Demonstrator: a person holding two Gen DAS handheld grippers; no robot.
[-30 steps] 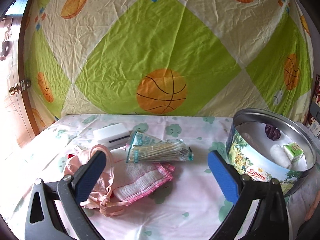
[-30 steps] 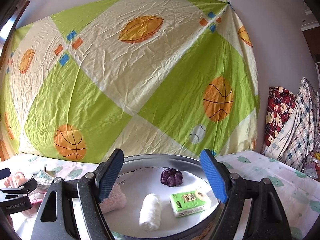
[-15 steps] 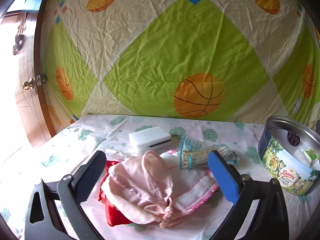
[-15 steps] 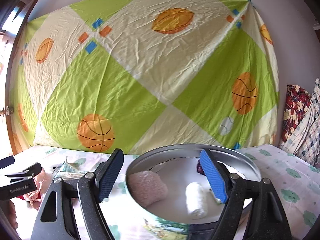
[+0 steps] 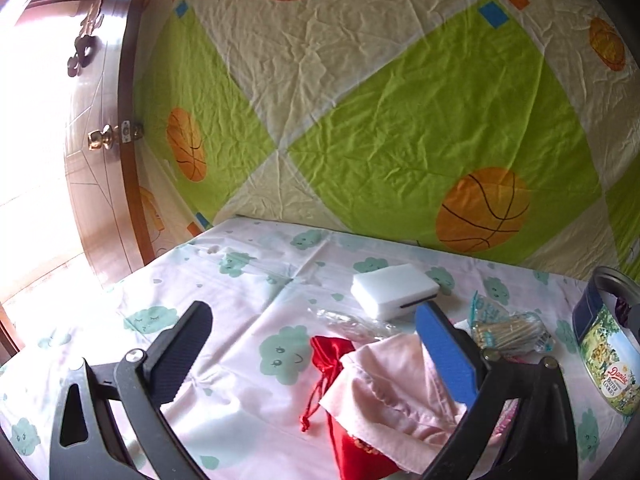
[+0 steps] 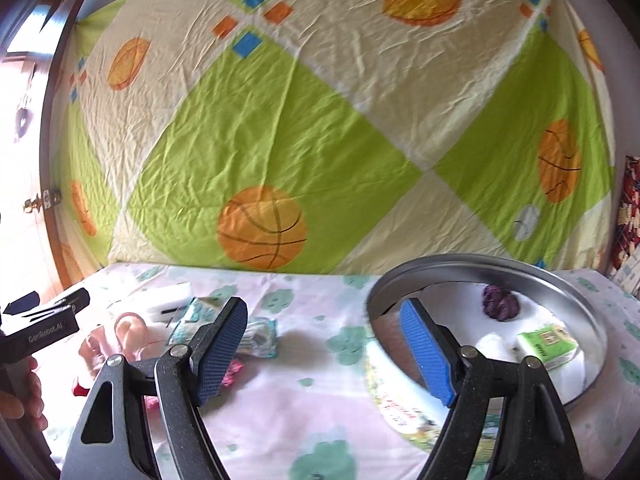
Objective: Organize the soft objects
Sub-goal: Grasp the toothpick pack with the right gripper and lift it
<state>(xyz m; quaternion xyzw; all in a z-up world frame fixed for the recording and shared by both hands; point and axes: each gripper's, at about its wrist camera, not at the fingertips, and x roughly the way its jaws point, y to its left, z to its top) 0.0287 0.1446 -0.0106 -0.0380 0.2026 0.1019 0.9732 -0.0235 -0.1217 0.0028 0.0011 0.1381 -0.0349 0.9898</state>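
While hanging behind everything, a crumpled green and cream bedsheet printed with orange basketballs (image 5: 400, 132) is covering the wall, and a white tabletop cloth dotted with mint clouds (image 5: 256, 280) is spreading below it. At the right, a round metal cookie tin with a painted landscape side (image 6: 592, 320) is sitting open, holding a purple crocheted piece (image 6: 499, 303), a green tissue packet (image 6: 548, 342) and something white and blurred beside the packet. On the cloth, well left of the tin, a pale pink drawstring fabric pouch (image 5: 384, 396) is lying over a red satin pouch (image 5: 340, 432); just behind them a white rectangular sponge block (image 5: 394, 290) is resting, and a clear bag of cotton swabs (image 5: 508, 330) is lying to its right.

Left tool (image 5: 316, 360) is pointing gently downward over the pouches, its jaws standing wide apart, nothing pressed between them; the blue right pad is showing in front of the pink pouch. Right tool (image 6: 324, 348) is pointing nearly level, jaws also spread and gripping nothing, its right pad showing in front of the tin's near rim. Seen from the right wrist, a person's hand (image 6: 22, 396) is gripping the left tool's handle at the picture's left edge.
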